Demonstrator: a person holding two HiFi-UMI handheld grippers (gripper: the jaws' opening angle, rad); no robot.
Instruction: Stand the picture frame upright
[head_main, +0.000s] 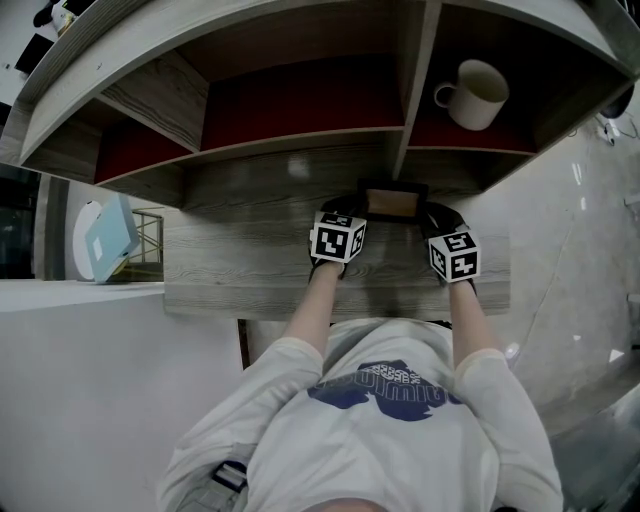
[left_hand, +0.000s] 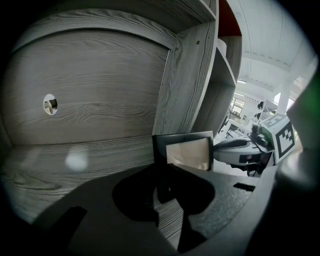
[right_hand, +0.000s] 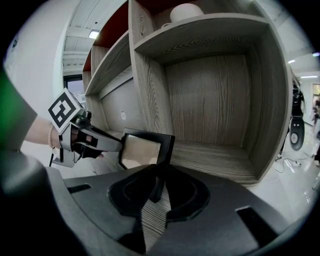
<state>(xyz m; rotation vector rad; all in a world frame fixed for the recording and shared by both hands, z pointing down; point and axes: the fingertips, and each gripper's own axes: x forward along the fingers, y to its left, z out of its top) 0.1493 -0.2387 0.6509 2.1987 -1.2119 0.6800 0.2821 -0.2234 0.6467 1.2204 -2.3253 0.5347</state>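
My left gripper and right gripper are each clamped on a side edge of the picture frame. It looks light, stiff and probably glass-fronted, so I'd hold only the dark border.

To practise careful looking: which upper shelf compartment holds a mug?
The right-hand compartment, beyond the upright divider: only it holds the white mug.

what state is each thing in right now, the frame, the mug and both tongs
picture frame: roughly upright on the desk, gripped at both side edges
left tongs: shut on the picture frame's left edge
right tongs: shut on the picture frame's right edge
mug: standing upright in the right shelf compartment, untouched
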